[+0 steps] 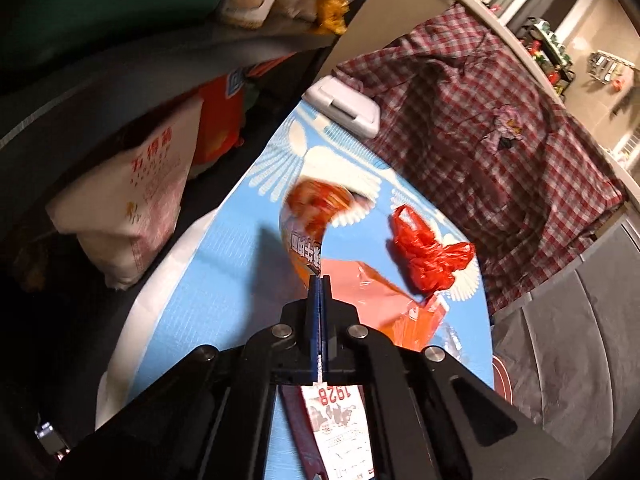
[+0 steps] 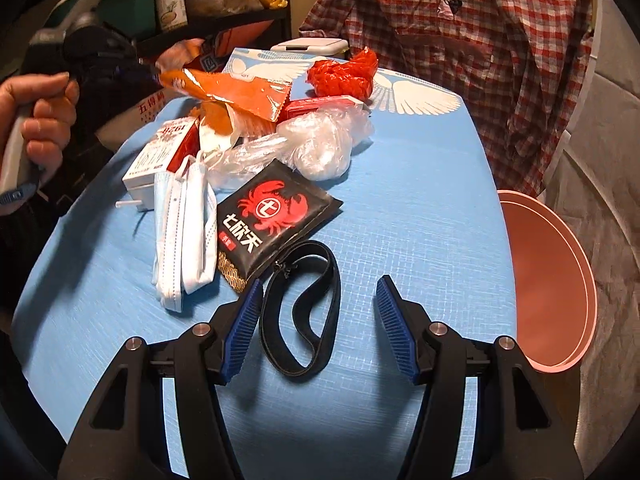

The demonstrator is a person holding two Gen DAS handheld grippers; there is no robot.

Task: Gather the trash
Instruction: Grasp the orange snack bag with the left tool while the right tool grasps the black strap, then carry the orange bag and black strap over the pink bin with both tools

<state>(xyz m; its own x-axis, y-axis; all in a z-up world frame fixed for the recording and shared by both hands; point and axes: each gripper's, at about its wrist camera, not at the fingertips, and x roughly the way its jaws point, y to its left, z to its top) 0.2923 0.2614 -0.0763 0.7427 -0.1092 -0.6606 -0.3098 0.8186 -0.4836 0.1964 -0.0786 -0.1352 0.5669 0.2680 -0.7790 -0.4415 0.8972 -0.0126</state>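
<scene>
Barely begun, by the look of it: most of the litter lies spread on the blue woven tablecloth (image 2: 420, 184), and the pink round bin (image 2: 548, 280) to the right of the right gripper (image 2: 320, 296) shows nothing inside.

Left gripper (image 1: 320, 280): jaws pressed fully together, pinching the edge of an orange crinkled foil snack wrapper (image 1: 316, 208). Wrapper lifted clear of the cloth, long axis running ahead and slightly left from the tips, far end blurred. In the right view, the same wrapper hangs above the pile, pointing toward the hand (image 2: 44, 120) at left.

Right gripper: jaws at a middling spread, nothing between the pads, poised over a black looped strap (image 2: 300, 312) lying just inside the left pad.

Left to gather, ahead of the right tips: black crab-printed sachet (image 2: 276, 216), white folded face masks (image 2: 184, 236), red-and-white small carton (image 2: 160, 160), clear crumpled plastic bag (image 2: 320, 144), red scrunched plastic bag (image 2: 344, 72).
</scene>
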